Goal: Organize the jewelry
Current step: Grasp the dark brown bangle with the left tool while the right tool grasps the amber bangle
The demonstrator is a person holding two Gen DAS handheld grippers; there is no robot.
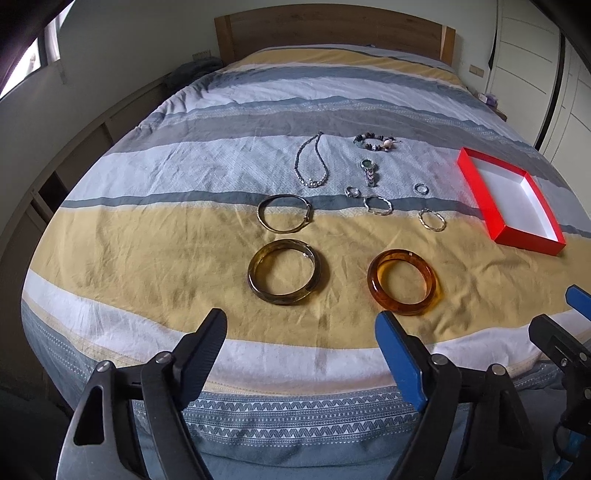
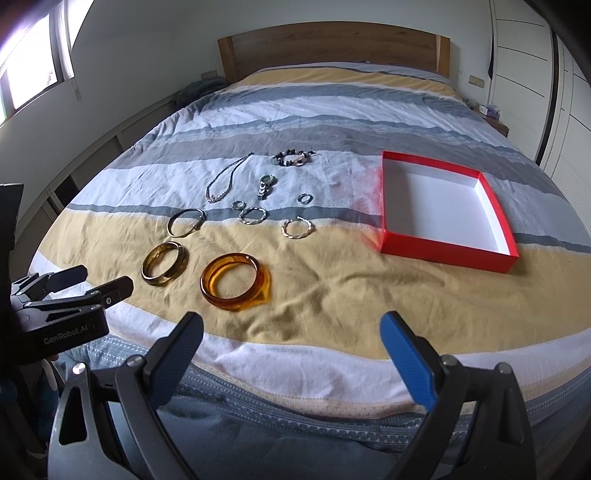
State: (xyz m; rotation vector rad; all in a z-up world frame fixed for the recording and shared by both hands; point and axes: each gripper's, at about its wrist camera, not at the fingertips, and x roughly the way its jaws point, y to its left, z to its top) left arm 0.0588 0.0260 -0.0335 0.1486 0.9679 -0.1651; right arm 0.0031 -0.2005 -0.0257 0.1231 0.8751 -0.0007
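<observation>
Jewelry lies on the striped bedspread: an amber bangle (image 1: 403, 282) (image 2: 233, 281), an olive bangle (image 1: 283, 276) (image 2: 164, 263), a thin gold bangle (image 1: 283, 213) (image 2: 185, 222), a bead necklace (image 1: 311, 162) (image 2: 224, 180), a beaded bracelet (image 1: 376, 142) (image 2: 295, 158), a pendant (image 1: 368, 170) (image 2: 266, 186), small rings and twisted silver hoops (image 1: 377, 205) (image 2: 297, 228). An empty red box (image 1: 511, 201) (image 2: 443, 210) with a white inside sits to the right. My left gripper (image 1: 301, 334) (image 2: 105, 281) is open and empty, just before the bangles. My right gripper (image 2: 291, 334) is open and empty near the bed's foot.
The bed (image 1: 147, 258) (image 2: 369, 295) has a wooden headboard (image 1: 332, 29) (image 2: 332, 48) at the far end. A low shelf unit (image 1: 55, 173) runs along the left wall. White wardrobe doors (image 2: 524, 66) stand at the right. A window (image 2: 26, 74) is at the upper left.
</observation>
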